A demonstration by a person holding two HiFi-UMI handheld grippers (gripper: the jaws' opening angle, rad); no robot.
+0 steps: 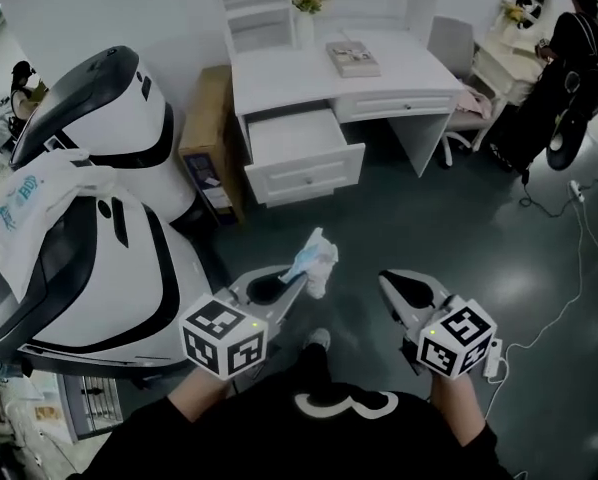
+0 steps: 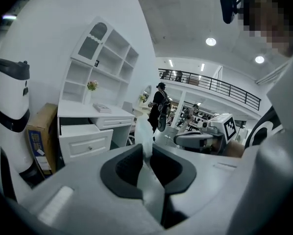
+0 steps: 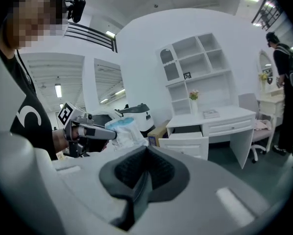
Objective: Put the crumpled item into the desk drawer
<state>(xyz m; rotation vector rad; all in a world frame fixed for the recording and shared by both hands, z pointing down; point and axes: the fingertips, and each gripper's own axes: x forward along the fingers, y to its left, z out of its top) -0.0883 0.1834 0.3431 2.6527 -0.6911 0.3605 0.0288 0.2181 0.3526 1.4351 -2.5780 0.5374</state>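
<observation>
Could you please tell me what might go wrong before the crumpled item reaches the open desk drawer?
The left hand-held gripper pinches only an edge of the crumpled white-and-blue item; most of it sticks out past the tips, so it may slip free while carried.
The open white desk drawer lies ahead across the floor; an early release would likely drop the item short.

The crumpled item (image 1: 317, 256) is white with pale blue, the desk (image 1: 399, 68) white, the floor (image 1: 429, 218) dark grey-green.

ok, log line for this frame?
left gripper: shut on wad | right gripper: shut, empty | drawer: open | wad: not yet in drawer
</observation>
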